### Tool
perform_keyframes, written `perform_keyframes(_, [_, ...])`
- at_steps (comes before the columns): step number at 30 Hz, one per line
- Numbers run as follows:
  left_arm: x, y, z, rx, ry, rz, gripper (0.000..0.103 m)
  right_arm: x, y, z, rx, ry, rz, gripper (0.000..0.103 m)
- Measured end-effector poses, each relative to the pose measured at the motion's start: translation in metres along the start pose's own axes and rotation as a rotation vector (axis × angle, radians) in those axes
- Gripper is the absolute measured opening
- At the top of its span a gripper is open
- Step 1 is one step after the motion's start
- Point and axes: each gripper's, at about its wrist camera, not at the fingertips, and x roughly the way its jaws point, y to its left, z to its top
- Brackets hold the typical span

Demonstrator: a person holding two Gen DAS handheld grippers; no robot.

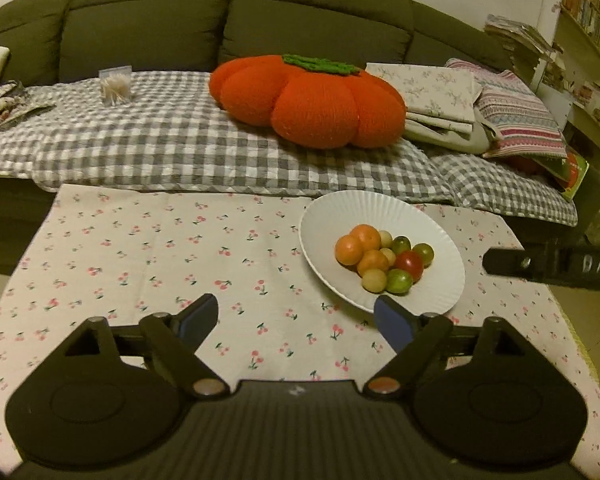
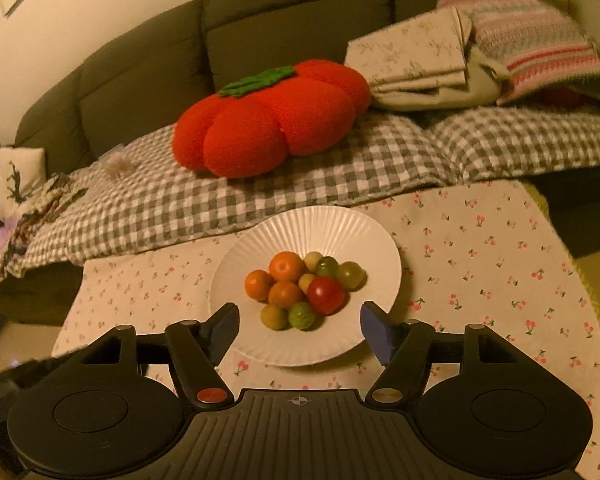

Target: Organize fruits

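Note:
A white ribbed plate (image 1: 340, 216) (image 2: 328, 228) sits on a cherry-print cloth. It holds a pile of small fruits: three oranges (image 1: 349, 249) (image 2: 287, 266), a red tomato (image 1: 409, 263) (image 2: 325, 294), and several green and yellow round fruits (image 1: 399, 281) (image 2: 301, 315). My left gripper (image 1: 300, 320) is open and empty, above the cloth to the left of the plate; its right finger is near the plate's front rim. My right gripper (image 2: 300, 328) is open and empty, its fingers straddling the plate's near edge, just short of the fruits. The right gripper's body shows at the left wrist view's right edge (image 1: 552, 266).
The cherry-print cloth (image 1: 160, 248) (image 2: 480, 248) covers the low table. Behind it is a dark sofa with a grey checked blanket (image 1: 160, 140) (image 2: 300, 176), an orange pumpkin cushion (image 1: 312, 100) (image 2: 268, 120), folded linens (image 1: 440, 92) (image 2: 412, 52) and a cotton-swab box (image 1: 116, 84).

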Motion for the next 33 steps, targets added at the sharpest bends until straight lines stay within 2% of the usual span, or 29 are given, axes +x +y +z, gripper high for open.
perform_keyframes(5, [-0.025, -0.001, -0.006, -0.003, -0.038, 0.054, 0.095, -0.019, 0.010, -0.022, -0.033, -0.015, -0.008, 0.072])
perform_keyframes(9, [-0.038, -0.004, -0.013, -0.004, -0.042, 0.065, 0.096, -0.036, 0.018, -0.037, -0.073, -0.048, -0.028, 0.074])
perform_keyframes(16, [-0.057, -0.003, -0.027, -0.015, -0.061, 0.094, 0.101, -0.060, 0.026, -0.055, -0.118, -0.118, -0.070, 0.085])
perform_keyframes(24, [-0.074, -0.004, -0.038, 0.014, -0.078, 0.180, 0.102, -0.063, 0.027, -0.074, -0.115, -0.076, -0.076, 0.098])
perform_keyframes(33, [-0.072, -0.008, -0.038, 0.030, -0.065, 0.173, 0.102, -0.065, 0.026, -0.078, -0.080, -0.062, -0.072, 0.103])
